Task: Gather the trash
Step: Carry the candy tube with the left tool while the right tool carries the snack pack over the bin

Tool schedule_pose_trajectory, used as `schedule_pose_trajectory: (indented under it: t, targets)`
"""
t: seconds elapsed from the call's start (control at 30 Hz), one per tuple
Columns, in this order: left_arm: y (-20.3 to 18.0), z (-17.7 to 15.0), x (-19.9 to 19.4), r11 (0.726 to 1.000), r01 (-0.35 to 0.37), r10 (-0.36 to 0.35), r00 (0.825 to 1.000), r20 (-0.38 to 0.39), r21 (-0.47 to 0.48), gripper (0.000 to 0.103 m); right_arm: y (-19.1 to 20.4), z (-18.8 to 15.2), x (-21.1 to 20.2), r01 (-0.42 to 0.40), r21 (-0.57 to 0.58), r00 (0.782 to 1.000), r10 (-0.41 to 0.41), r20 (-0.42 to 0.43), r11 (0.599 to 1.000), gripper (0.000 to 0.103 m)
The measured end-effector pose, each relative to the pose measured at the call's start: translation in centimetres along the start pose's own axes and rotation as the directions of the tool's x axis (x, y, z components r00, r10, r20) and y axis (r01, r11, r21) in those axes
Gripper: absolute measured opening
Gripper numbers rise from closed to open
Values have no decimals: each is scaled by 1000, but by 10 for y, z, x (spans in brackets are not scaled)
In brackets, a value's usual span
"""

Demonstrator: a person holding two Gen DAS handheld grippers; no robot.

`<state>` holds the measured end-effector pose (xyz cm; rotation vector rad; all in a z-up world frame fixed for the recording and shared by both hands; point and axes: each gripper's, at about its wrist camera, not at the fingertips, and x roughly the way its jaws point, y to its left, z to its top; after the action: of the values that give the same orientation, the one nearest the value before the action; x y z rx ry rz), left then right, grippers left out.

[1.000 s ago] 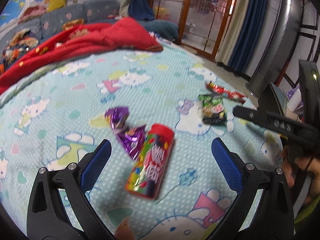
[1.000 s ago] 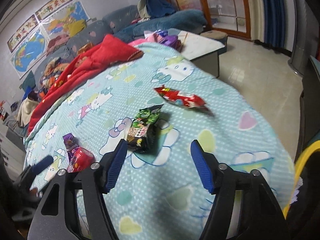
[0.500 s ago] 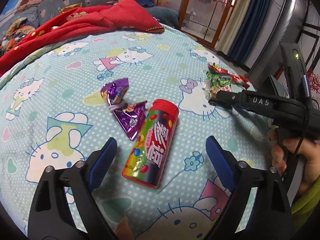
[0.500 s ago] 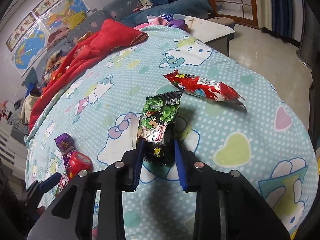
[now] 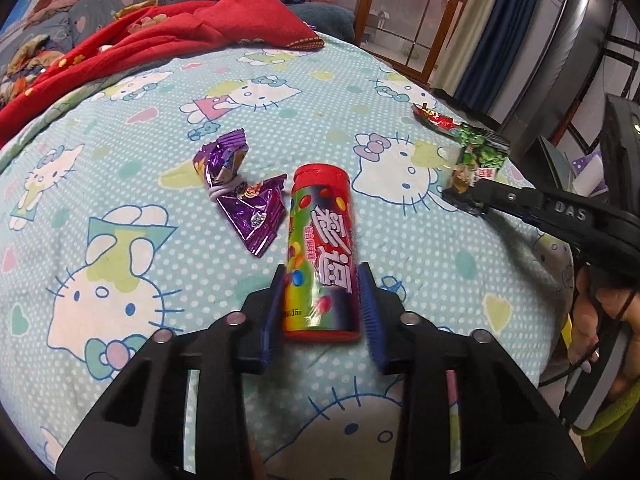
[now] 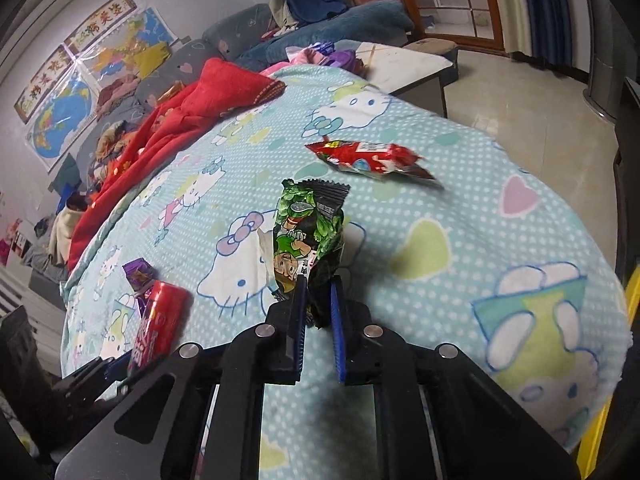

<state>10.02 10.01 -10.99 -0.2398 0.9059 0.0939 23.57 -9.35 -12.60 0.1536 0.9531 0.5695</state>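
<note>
Since the candy tube (image 5: 320, 252) lies on the bed (image 5: 120, 128) with its long axis running straight away from the left tongs (image 5: 322, 312), red cap at the far end, its near end is caught squarely between the blue pads, which have just been closing and are now seen against both of its sides. Just to its left a crumpled purple wrapper (image 5: 242, 192) is left loose on the cartoon-cat bedspread, nearer the left hand than the right. Further right, the green snack packet (image 6: 308, 236) is pinched at its near, dark end by the right tongs (image 6: 318, 312), whose jaws have likewise just been closing down to a narrow gap; the packet's length points away from them and is tilted up off the cover. Beyond it, apart from both tongs, a red snack packet (image 6: 368, 158) lies crosswise, judged the right hand's easier reach. A red blanket (image 5: 160, 40) is heaped at the far side.
</note>
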Motion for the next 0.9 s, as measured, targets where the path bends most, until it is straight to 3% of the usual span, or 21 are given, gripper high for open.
schedule_pose_trajectory:
  t: [0.3, 0.9]
  targets:
    - [-3, 2, -1, 997, 75, -75, 997, 12, -9, 27, -4, -6, -35, 22, -22, 997, -20, 70, 1000, 11]
    - [-48, 17, -22, 980, 191, -196, 977, 84, 61, 27, -23, -9, -78, 51, -16, 990, -49, 131, 999, 11]
